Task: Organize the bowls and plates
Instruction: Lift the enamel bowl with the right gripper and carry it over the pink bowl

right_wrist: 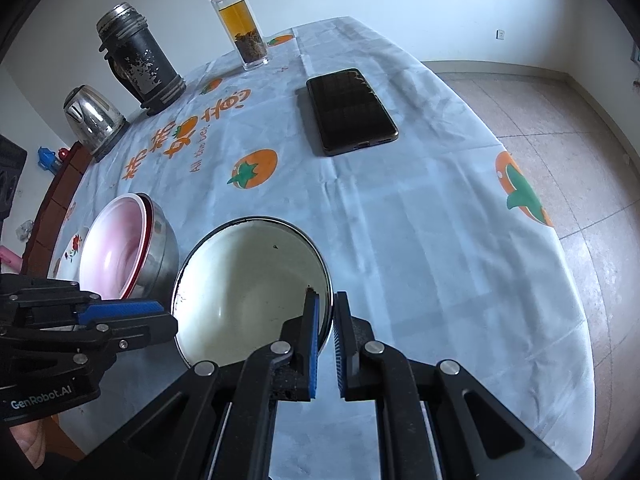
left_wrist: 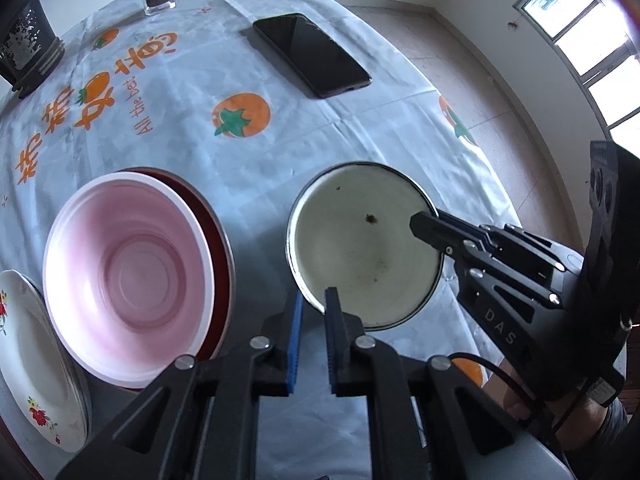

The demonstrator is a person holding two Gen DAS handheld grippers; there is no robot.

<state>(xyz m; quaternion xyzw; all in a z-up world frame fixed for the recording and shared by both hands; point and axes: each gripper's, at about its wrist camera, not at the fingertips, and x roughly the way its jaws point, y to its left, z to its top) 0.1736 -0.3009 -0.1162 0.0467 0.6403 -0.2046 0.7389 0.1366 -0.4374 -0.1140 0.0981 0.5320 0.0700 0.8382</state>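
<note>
Blue-padded fingers of the left tool (left_wrist: 313, 316) pinch the near rim of a cream enamel bowl (left_wrist: 360, 248), while the right tool (right_wrist: 326, 316) clenches the rim on the opposite side, one pad inside and one outside. Sitting on the desk (right_wrist: 420, 240) just beside a pink bowl (left_wrist: 128, 276) nested in a steel one (right_wrist: 162, 248), the enamel bowl looks stiff, smooth and liable to chip; its thin rim seems the only hold. A flowered plate (left_wrist: 24, 340) lies beyond, a phone (left_wrist: 312, 54) farther off.
</note>
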